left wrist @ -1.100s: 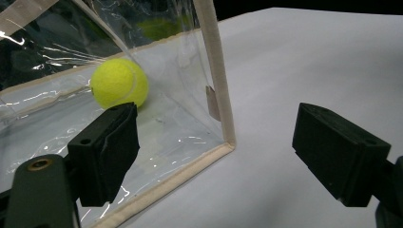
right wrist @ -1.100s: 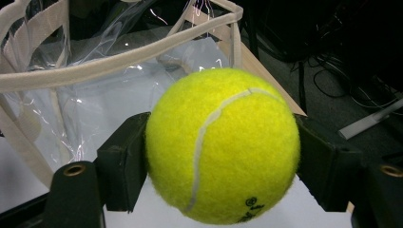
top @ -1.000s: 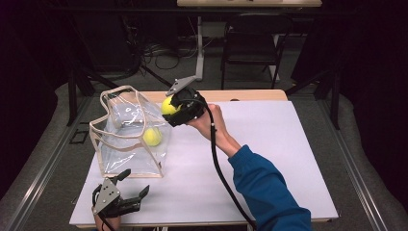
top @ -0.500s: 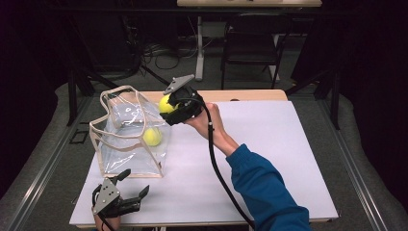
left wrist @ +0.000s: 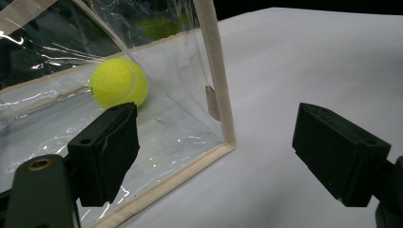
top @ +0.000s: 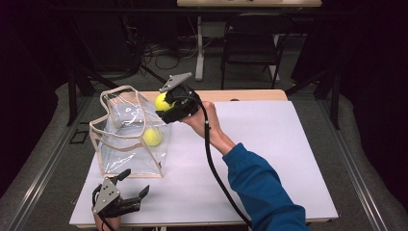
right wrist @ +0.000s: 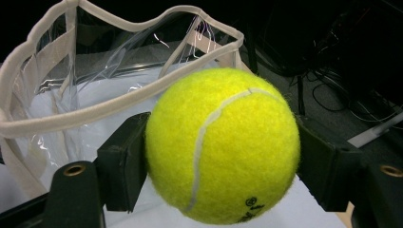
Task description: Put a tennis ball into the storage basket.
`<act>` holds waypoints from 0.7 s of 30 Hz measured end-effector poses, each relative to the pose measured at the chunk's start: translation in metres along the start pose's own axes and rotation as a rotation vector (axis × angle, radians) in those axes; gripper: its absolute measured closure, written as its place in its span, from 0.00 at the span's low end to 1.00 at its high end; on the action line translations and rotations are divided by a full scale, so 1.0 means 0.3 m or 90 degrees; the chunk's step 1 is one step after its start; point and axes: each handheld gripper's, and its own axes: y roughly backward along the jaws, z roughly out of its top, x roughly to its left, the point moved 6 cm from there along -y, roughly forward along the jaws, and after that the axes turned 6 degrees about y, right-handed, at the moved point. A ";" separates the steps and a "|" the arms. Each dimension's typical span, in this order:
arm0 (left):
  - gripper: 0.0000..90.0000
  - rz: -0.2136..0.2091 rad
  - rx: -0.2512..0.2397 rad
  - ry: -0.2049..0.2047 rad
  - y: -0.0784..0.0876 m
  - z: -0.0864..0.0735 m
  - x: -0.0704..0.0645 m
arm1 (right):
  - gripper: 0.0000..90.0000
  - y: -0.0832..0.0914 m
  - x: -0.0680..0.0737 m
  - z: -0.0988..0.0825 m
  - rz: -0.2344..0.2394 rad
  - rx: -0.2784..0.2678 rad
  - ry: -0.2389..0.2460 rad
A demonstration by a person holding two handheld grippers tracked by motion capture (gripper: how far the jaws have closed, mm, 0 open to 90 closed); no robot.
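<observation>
At the worktop's (top: 288, 159) near edge the left gripper (top: 126, 195) rests w/ jaws spread, nothing between them; its holder's hand is cut off by the frame. Just beyond stands a clear bag (top: 127, 144) w/ one tennis ball (top: 152, 136) inside, blurred by glare on the plastic. Farther back, the right gripper (top: 166, 107) pinches a second ball (right wrist: 222, 145) at the bag's rim, part-hidden from above.

Table top (top: 269, 144) evenly lit from overhead, room beyond it dark. Glare streaks on clear bag (left wrist: 71, 52). High view soft, grainy; gripper views sharp up close.
</observation>
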 end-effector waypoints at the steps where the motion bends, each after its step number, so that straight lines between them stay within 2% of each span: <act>1: 0.18 0.000 0.000 -0.001 0.000 0.001 0.001 | 0.29 0.000 0.001 0.004 -0.001 -0.001 -0.001; 21: 0.18 0.000 -0.001 -0.001 0.002 0.001 0.000 | 0.29 -0.005 0.019 0.038 0.001 -0.027 0.001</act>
